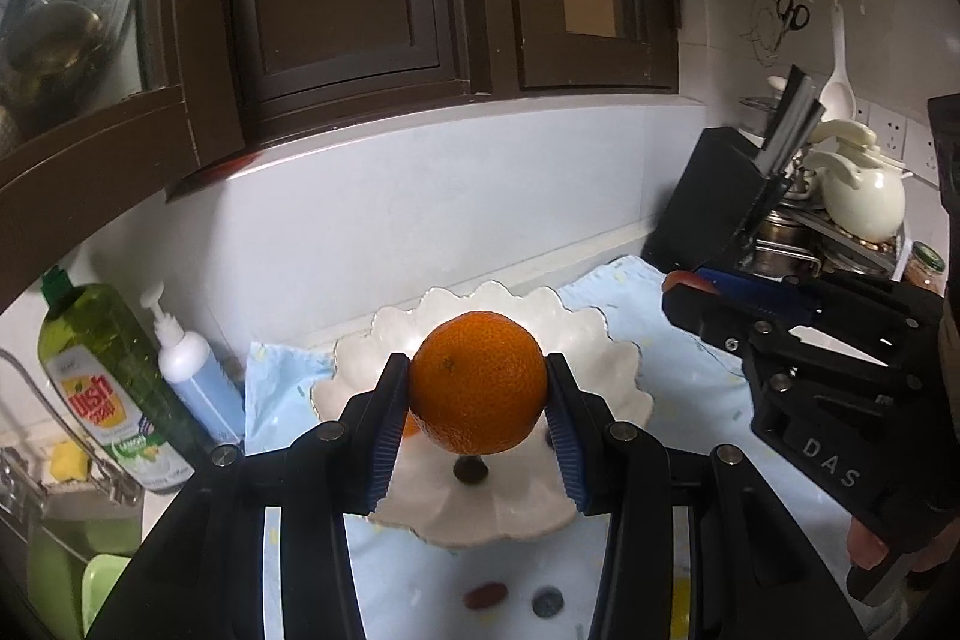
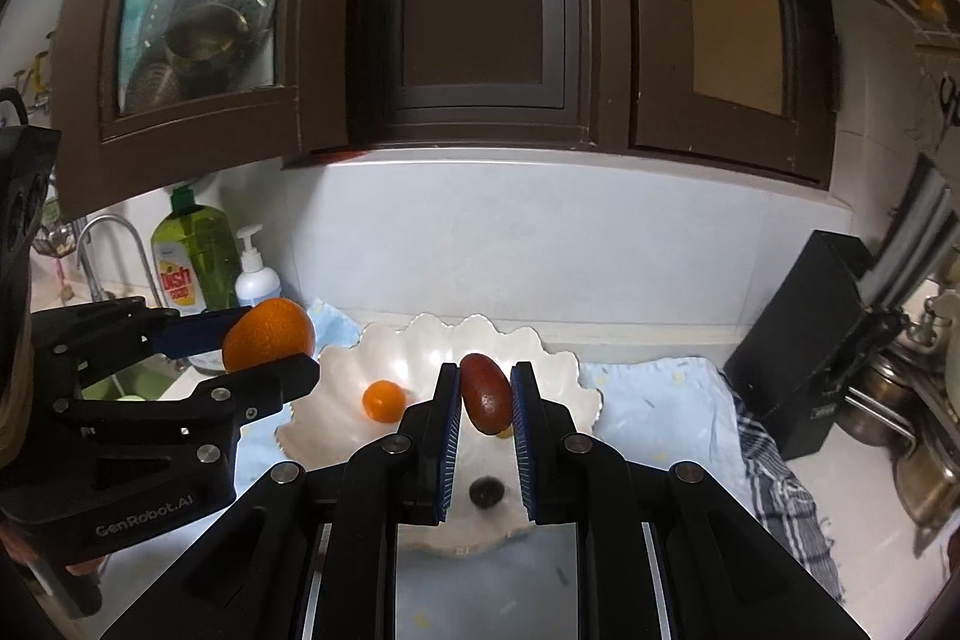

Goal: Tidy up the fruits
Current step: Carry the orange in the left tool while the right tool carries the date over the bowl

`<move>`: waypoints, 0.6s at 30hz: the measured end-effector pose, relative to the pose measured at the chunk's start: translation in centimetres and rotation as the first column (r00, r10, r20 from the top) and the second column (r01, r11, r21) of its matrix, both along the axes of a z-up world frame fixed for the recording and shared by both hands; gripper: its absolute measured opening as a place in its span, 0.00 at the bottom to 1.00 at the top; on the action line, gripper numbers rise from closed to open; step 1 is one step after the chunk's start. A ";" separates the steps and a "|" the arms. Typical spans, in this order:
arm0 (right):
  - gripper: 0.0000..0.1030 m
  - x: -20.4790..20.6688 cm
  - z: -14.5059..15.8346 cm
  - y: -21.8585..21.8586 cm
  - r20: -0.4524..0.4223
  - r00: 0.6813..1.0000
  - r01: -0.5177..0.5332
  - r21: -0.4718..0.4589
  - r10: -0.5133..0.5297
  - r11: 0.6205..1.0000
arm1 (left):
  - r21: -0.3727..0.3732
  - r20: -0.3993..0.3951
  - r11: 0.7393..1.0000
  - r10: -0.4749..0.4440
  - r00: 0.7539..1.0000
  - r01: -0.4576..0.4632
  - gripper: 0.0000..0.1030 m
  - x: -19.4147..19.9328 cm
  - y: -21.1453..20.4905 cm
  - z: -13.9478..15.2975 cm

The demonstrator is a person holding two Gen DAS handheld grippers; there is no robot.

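A: Cabinets (image 2: 480, 10) of dark brown wood fill the top of both views, and one glazed door shows metal cookware behind it. What lies under them?

B: A pale bench (image 2: 852, 472) with a light blue cloth (image 2: 654, 400) spread on it. On the cloth stands a white scalloped bowl (image 2: 384, 346), roughly centred ahead of both grippers.

A: And to the sides?

B: On the right, a black knife block (image 1: 708, 202) next to metal pots and a cream teapot (image 1: 864, 196). On the left, a green dish soap bottle (image 1: 102, 370) and a white pump bottle (image 1: 186, 370) stand just beside each other near the tap.

A: Tell me about the left gripper (image 1: 478, 382).

B: It is clenched on a large orange (image 1: 478, 381), both blue pads pressing its sides. The fruit is held in the air, above the bowl's near left rim.

A: The right gripper (image 2: 486, 394)?

B: Clamped on a small, oblong, reddish-brown fruit (image 2: 486, 391), held upright between its pads over the bowl's near side. I cannot tell what kind of fruit it is.

A: Anything already in the bowl?

B: A small orange (image 2: 384, 400) rests inside, on the left half. A dark round fruit (image 2: 487, 492), blurred, sits lower toward the near rim.
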State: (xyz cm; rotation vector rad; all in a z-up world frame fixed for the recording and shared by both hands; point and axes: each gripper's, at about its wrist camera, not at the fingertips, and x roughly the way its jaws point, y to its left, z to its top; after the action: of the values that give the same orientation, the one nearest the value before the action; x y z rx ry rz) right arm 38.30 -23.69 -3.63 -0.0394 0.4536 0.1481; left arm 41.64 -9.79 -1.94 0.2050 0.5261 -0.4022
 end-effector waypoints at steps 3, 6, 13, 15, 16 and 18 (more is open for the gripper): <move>0.17 2.1 -0.3 -0.1 -0.023 1.000 0.001 0.000 -0.001 1.000 | 0.007 0.002 1.000 0.009 1.000 -0.009 0.43 1.7 -0.3 0.1; 0.17 4.2 -0.7 -0.4 -0.051 0.999 0.007 -0.005 -0.007 1.000 | 0.019 -0.003 1.000 0.012 1.000 -0.012 0.43 3.3 -0.7 -0.1; 0.17 8.8 -2.2 -1.0 -0.130 0.991 0.007 -0.027 -0.011 1.000 | 0.053 -0.061 0.999 0.015 0.998 -0.012 0.43 7.7 -2.1 -1.4; 0.17 10.3 -2.8 -0.9 -0.157 0.988 0.004 -0.051 -0.012 0.999 | 0.060 -0.083 0.998 0.019 0.996 -0.014 0.43 8.9 -2.4 -1.9; 0.17 10.9 -3.1 -0.8 -0.168 0.986 0.003 -0.059 -0.013 0.998 | 0.066 -0.095 0.998 0.018 0.995 -0.012 0.43 9.5 -2.7 -2.2; 0.17 12.0 -3.6 -0.9 -0.194 0.981 -0.002 -0.065 -0.011 0.998 | 0.084 -0.113 0.996 0.020 0.993 -0.010 0.43 10.8 -3.2 -2.8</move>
State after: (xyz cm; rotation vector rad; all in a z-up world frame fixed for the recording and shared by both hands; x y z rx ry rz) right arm 50.27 -24.58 -7.27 -0.0878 0.6532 0.1335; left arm 52.44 -13.01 -4.74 0.2599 0.6572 -0.3792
